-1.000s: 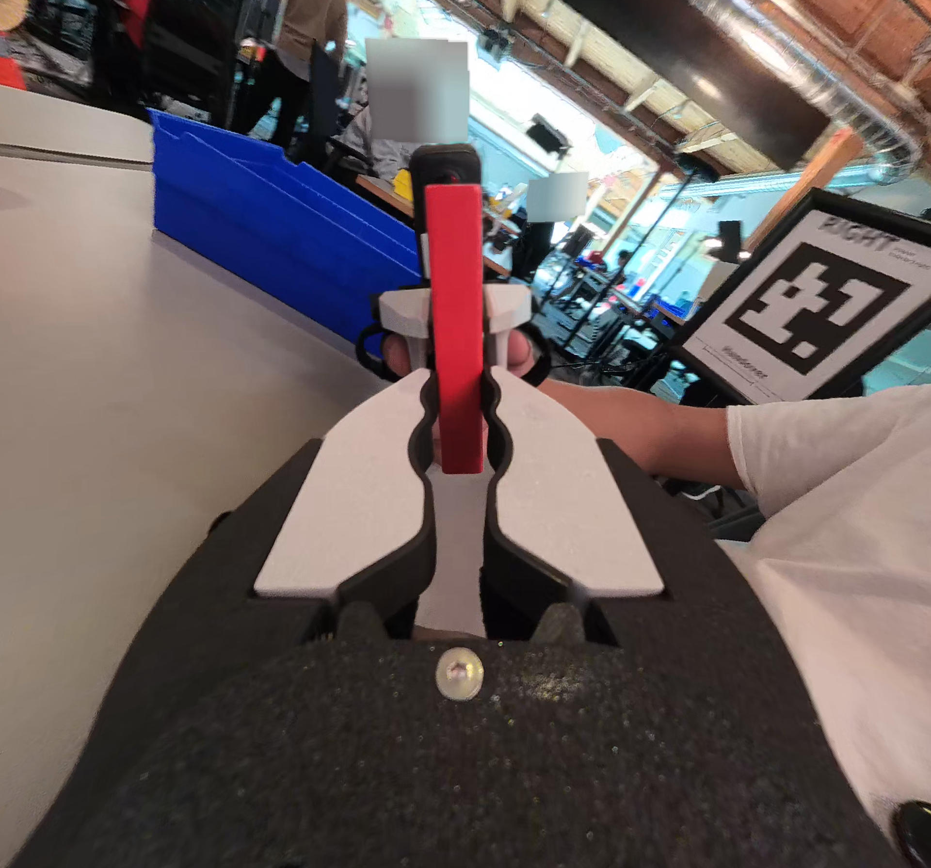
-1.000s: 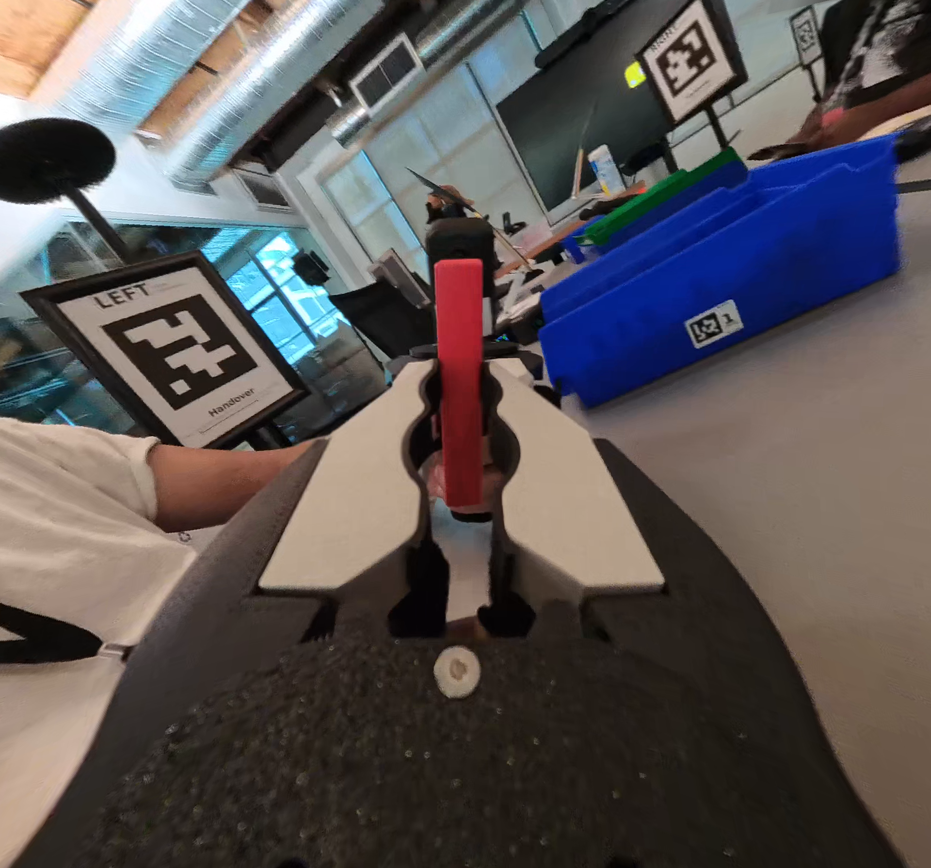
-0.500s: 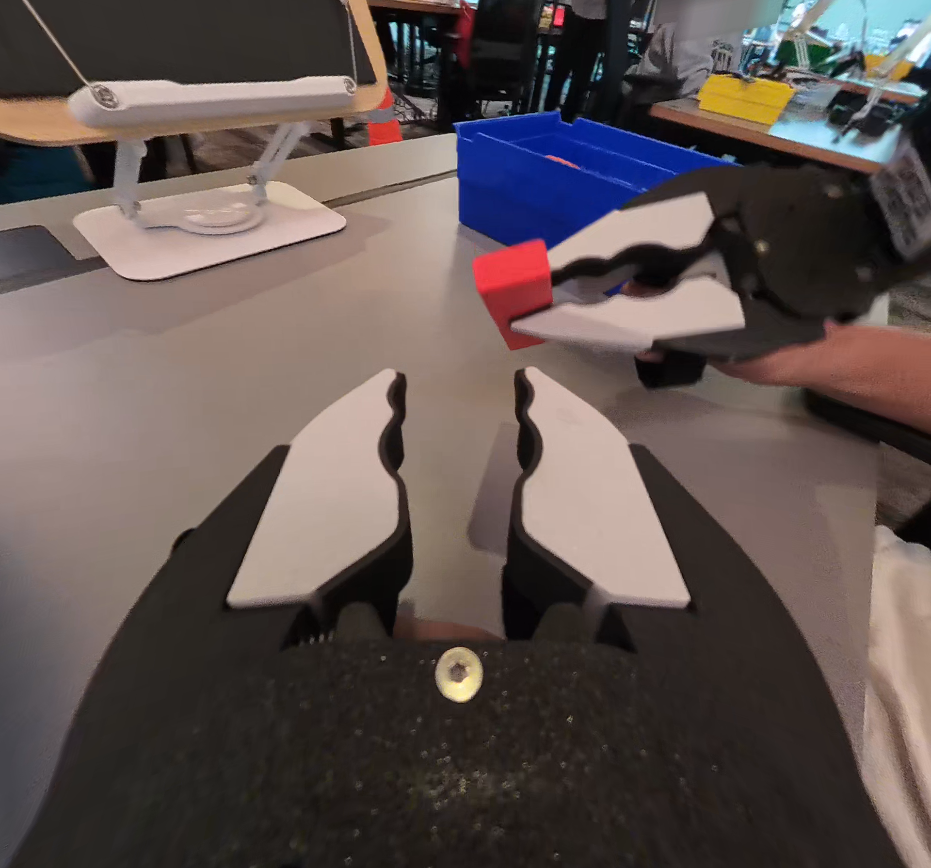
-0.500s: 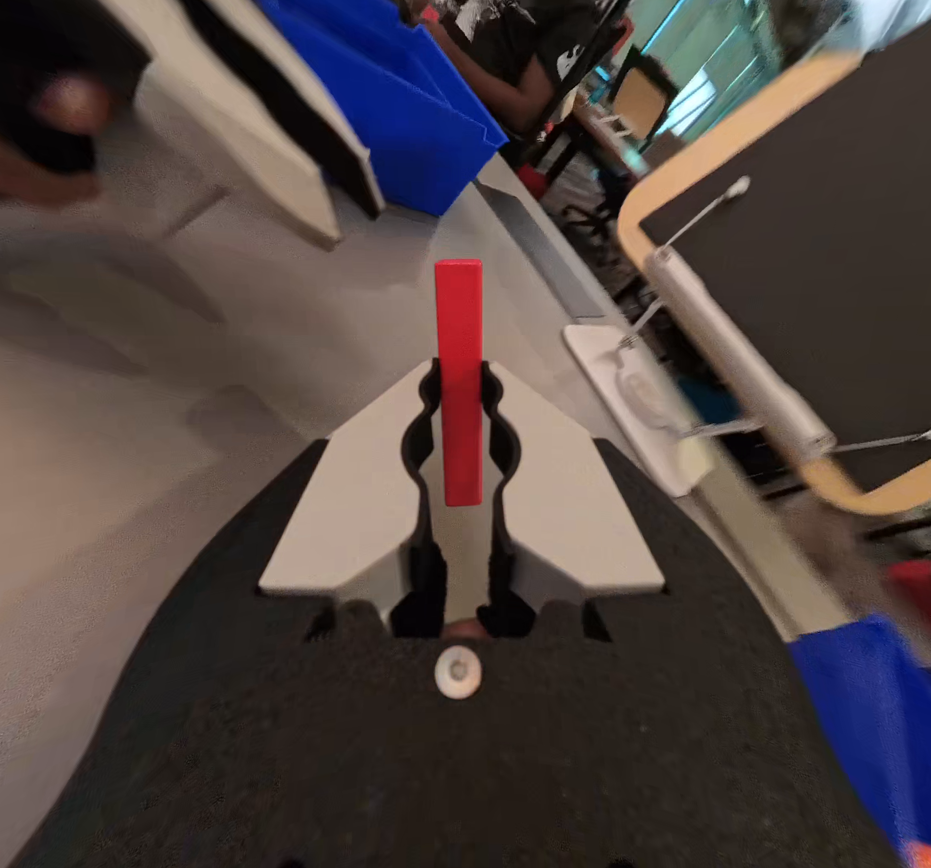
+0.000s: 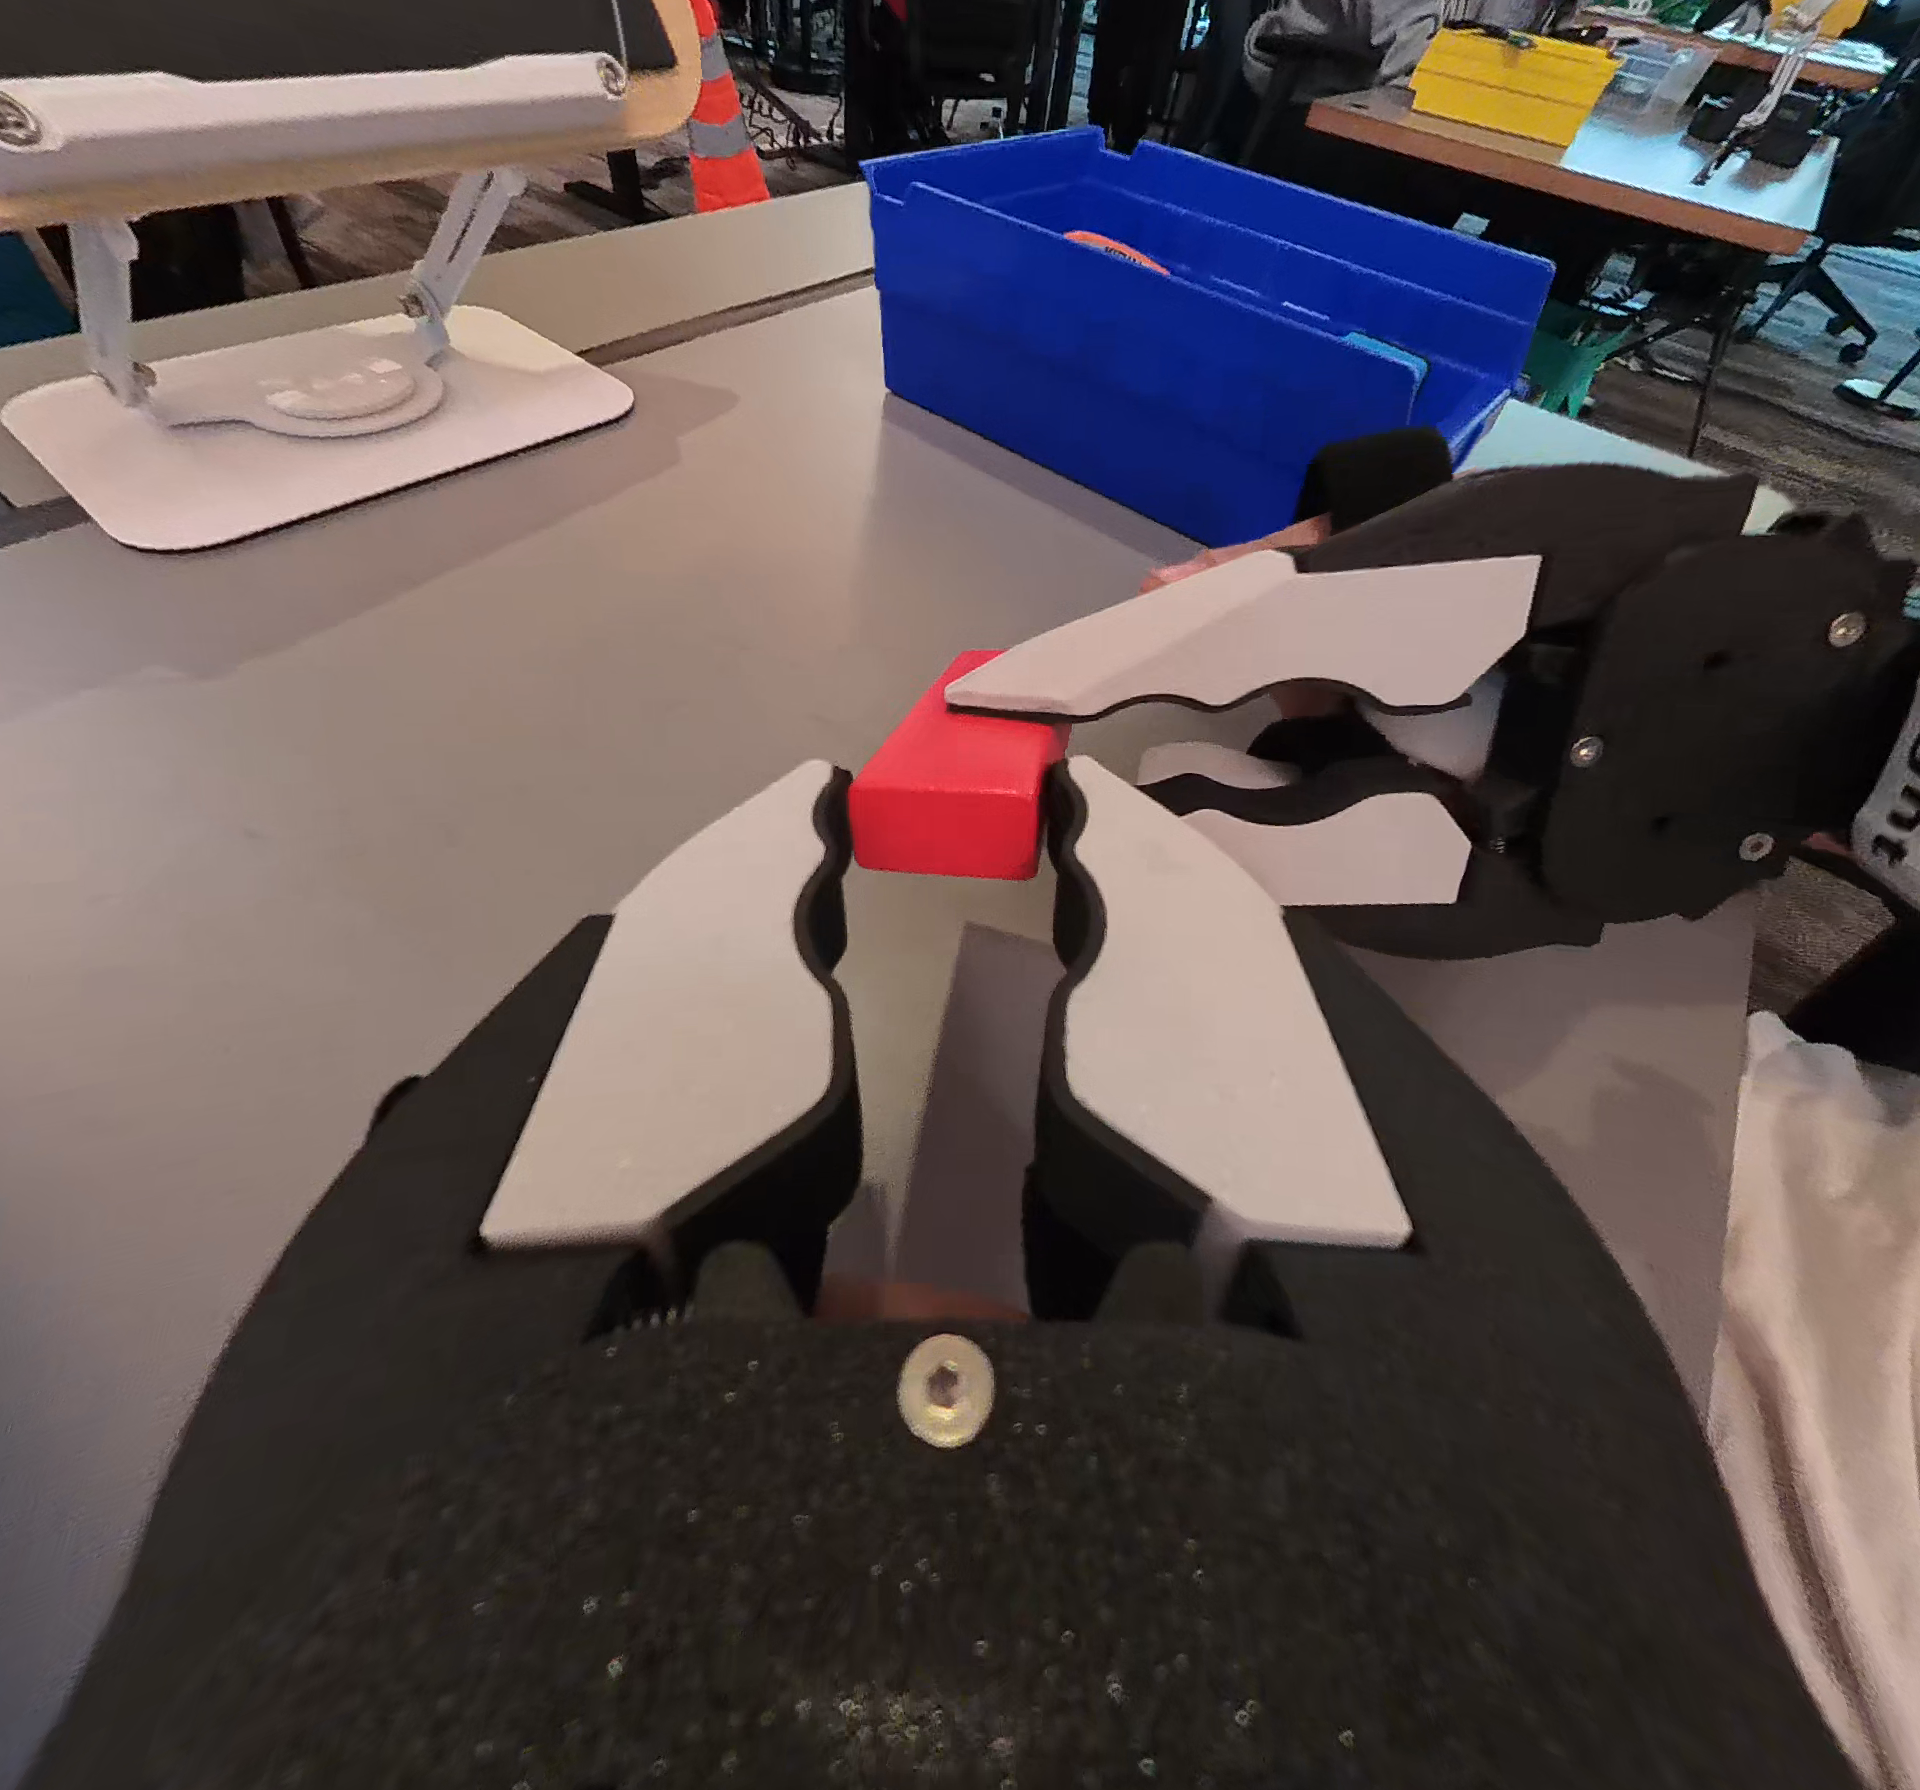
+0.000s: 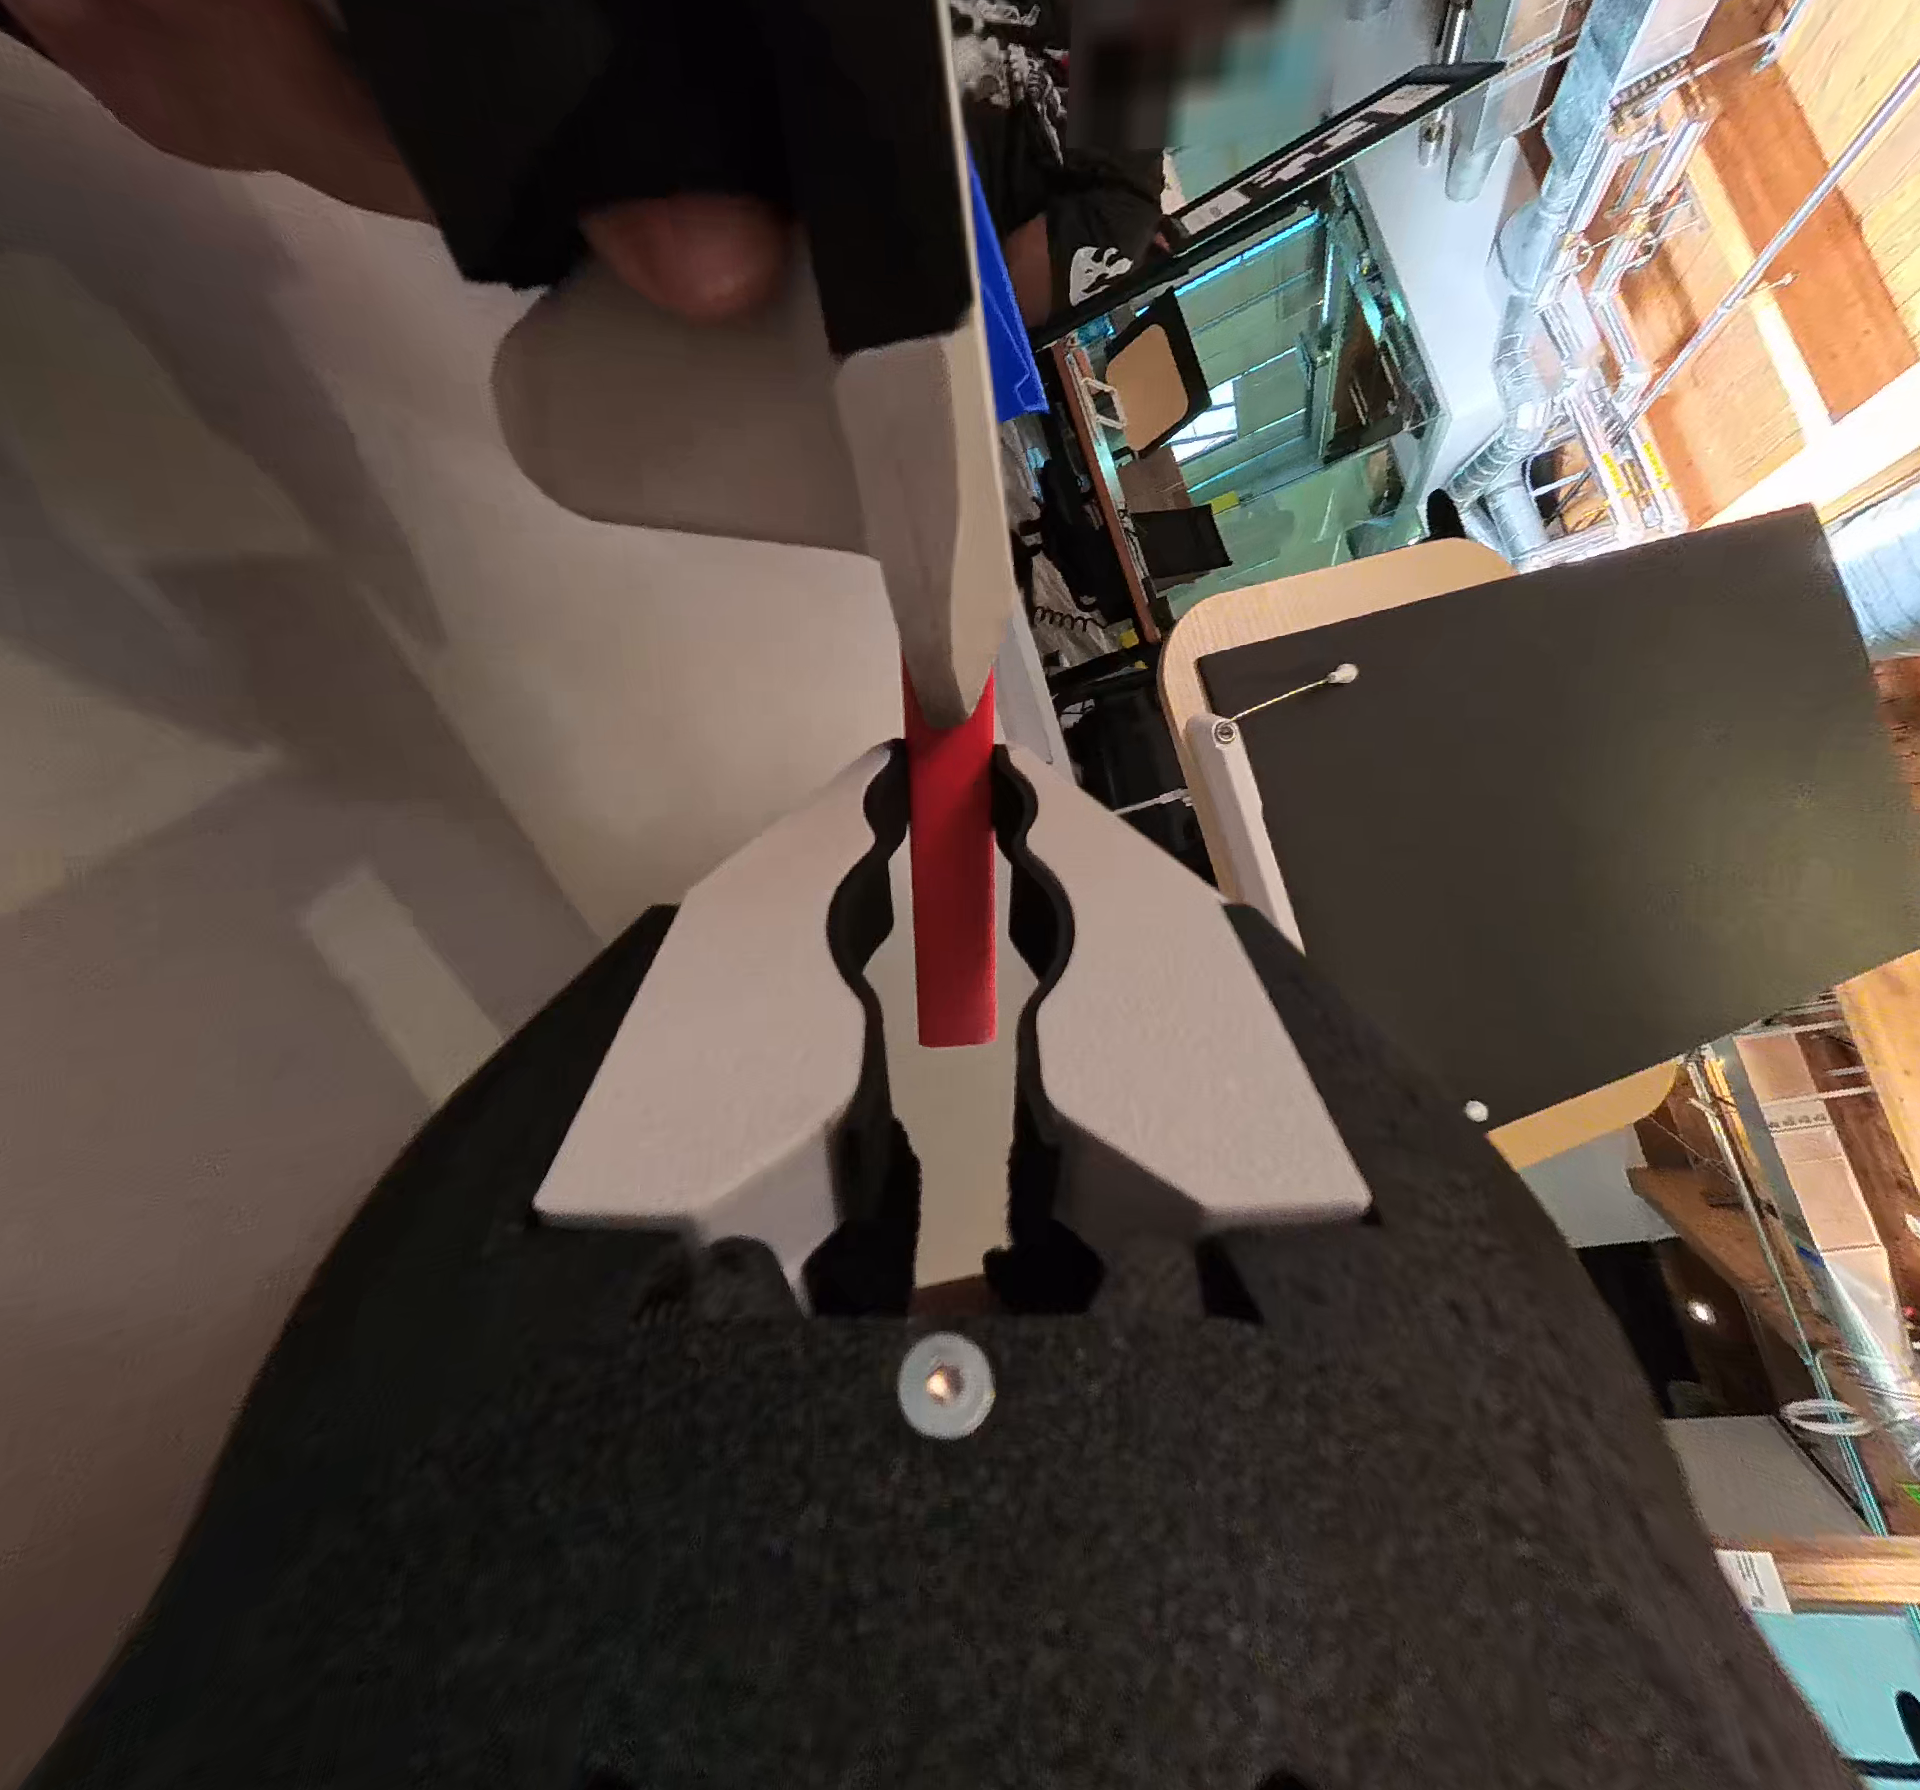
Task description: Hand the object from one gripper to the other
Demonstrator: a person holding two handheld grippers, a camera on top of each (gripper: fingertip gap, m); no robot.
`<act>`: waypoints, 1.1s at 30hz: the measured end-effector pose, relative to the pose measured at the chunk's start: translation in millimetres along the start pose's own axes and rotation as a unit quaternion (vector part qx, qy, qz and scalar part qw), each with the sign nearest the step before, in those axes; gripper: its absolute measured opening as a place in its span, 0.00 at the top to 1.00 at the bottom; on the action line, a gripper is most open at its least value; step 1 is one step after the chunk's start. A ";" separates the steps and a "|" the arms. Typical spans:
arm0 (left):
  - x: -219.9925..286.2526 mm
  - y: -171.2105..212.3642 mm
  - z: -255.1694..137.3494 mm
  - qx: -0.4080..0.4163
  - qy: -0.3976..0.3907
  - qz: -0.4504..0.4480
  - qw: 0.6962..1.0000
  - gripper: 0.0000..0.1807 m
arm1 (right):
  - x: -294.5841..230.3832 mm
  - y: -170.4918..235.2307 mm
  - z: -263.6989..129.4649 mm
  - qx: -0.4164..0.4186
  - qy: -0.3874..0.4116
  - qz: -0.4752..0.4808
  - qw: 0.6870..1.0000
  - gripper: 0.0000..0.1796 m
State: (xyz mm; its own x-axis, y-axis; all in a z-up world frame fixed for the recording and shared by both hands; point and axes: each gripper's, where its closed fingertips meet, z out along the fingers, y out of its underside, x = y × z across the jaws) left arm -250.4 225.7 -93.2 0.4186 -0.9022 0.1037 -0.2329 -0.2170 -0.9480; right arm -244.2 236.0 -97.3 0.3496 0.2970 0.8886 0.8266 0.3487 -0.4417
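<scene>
Flat red rectangular block (image 5: 943, 810) above the grey counter (image 5: 436, 753), pinched between right tongs (image 6: 948, 774), reaching in from 3 o'clock. Left tongs (image 5: 945, 790) at the block's near end, tips against both sides; grip uncertain. Blue plastic bin (image 5: 1143, 358) at 1 o'clock.
</scene>
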 end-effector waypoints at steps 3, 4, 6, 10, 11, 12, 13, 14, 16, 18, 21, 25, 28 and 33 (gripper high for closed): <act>-2.0 -0.3 -0.1 -0.004 -0.011 0.008 1.000 0.80 | 1.9 0.0 0.9 0.006 0.032 -0.016 0.999 0.91; -2.4 -1.9 -0.7 -0.001 -0.014 0.010 1.000 0.81 | 3.6 -0.5 1.4 0.009 0.049 -0.019 0.999 0.91; -4.0 -2.9 -1.6 -0.002 -0.021 0.016 1.000 0.81 | 1.3 2.0 3.4 -0.002 0.057 -0.030 0.998 0.89; -11.4 -11.2 -9.0 0.015 -0.045 0.036 0.998 0.81 | -0.7 8.1 1.5 -0.010 0.032 0.014 0.999 0.79; -14.8 -15.4 -12.6 0.023 -0.054 0.043 0.997 0.81 | 4.3 10.8 0.0 -0.010 0.033 0.037 0.999 0.78; -18.4 -19.8 -16.7 0.031 -0.065 0.050 0.996 0.81 | 10.1 14.5 -1.3 -0.011 0.033 0.068 0.997 0.78; -21.8 -23.6 -20.7 0.038 -0.076 0.058 0.995 0.81 | 15.8 18.5 -2.2 -0.012 0.030 0.107 0.994 0.78; -24.9 -27.1 -24.7 0.046 -0.087 0.068 0.993 0.81 | 21.8 22.8 -2.5 -0.012 0.027 0.153 0.988 0.78; -28.5 -33.1 -31.3 0.061 -0.105 0.091 0.988 0.81 | 30.8 32.6 -1.1 -0.013 0.008 0.268 0.963 0.78; -25.8 -39.1 -35.9 0.080 -0.111 0.123 0.983 0.81 | 30.2 35.3 1.1 0.005 -0.050 0.413 0.910 0.77; -5.5 -46.9 -39.4 0.114 -0.083 0.189 0.972 0.81 | 20.5 18.4 -6.0 0.077 -0.207 0.612 0.759 0.74; 20.4 -48.4 -42.2 0.143 -0.038 0.263 0.953 0.81 | 24.6 -9.2 -32.2 0.147 -0.428 0.733 0.508 0.74; 38.9 -41.9 -40.9 0.149 0.011 0.288 0.946 0.81 | 32.4 -18.0 -50.0 0.175 -0.526 0.750 0.361 0.74; 48.5 -36.1 -36.3 0.141 0.026 0.305 0.941 0.81 | 25.2 -20.5 -59.5 0.165 -0.564 0.727 0.356 0.87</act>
State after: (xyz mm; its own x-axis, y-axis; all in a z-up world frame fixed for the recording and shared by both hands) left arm -253.5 176.3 -43.1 0.2368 -0.8453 -0.4790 -0.1707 0.4491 -0.8770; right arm -226.1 183.5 -58.5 -0.2512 0.4802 -0.8404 -0.0275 -0.8715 -0.4897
